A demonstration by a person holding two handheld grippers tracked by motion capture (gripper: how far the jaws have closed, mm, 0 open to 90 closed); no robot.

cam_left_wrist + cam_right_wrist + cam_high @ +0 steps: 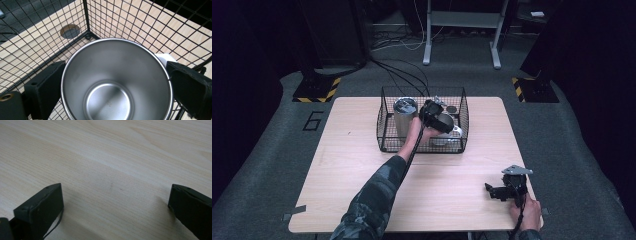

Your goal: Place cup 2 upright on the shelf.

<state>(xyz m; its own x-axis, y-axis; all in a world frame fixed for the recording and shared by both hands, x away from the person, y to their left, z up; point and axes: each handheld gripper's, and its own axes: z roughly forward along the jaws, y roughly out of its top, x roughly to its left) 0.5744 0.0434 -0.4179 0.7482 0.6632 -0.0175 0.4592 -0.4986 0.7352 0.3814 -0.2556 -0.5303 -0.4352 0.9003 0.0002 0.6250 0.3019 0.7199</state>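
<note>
Left gripper (115, 82) jaws straddle a smooth steel cup (116, 80) in the black wire basket (384, 125), far side of the desk (347, 160). Right gripper (115, 207) spread wide over bare woodgrain.

The cup (117, 82) is gleaming silver inside a black wire basket (422, 145). The bench (362, 170) is showing pale wood grain, and the sleeve (372, 200) is wearing dark camouflage.
</note>
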